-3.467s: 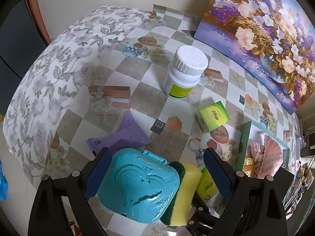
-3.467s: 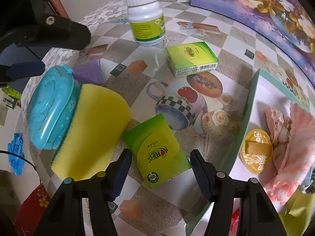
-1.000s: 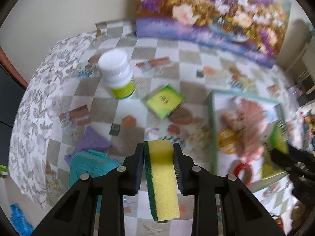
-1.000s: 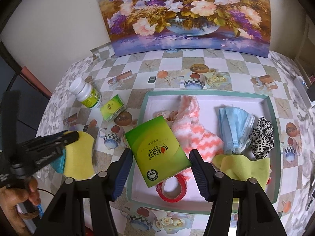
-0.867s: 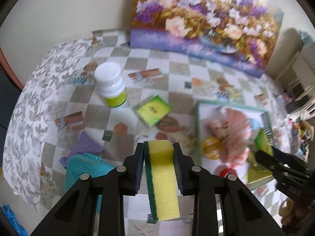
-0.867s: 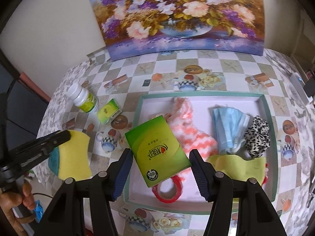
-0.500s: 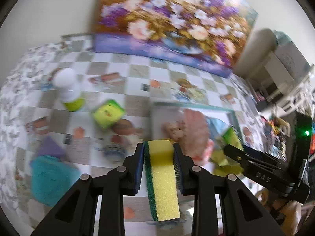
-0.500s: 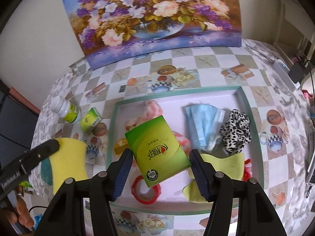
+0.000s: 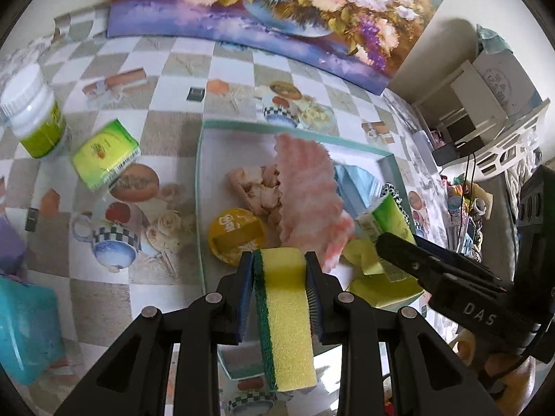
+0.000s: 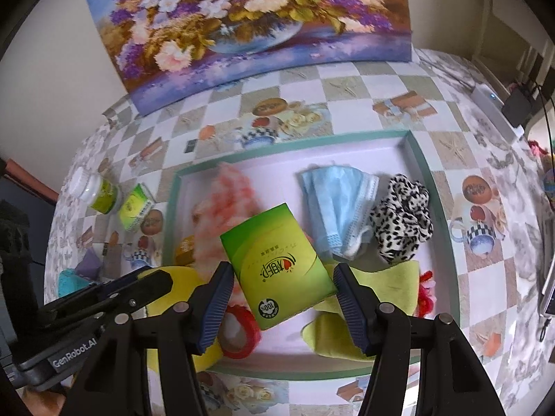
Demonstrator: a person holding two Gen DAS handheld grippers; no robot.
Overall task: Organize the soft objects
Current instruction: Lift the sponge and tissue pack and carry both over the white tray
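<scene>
My left gripper is shut on a yellow sponge with a green scouring side, held on edge above the near left part of the teal-rimmed tray. My right gripper is shut on a green tissue pack, hanging over the middle of the tray. In the tray lie a pink towel, a blue face mask, a leopard scrunchie, a yellow-green cloth, a red tape roll and a yellow disc. The sponge shows at lower left.
Left of the tray on the checked tablecloth stand a white bottle, a small green pack, a teal case and a purple item. A flower painting leans against the back wall. Furniture and cables crowd the right side.
Both grippers have moved right and down over the tray, each keeping its load. The left one with the sponge went from the open table to the tray's near left edge.
</scene>
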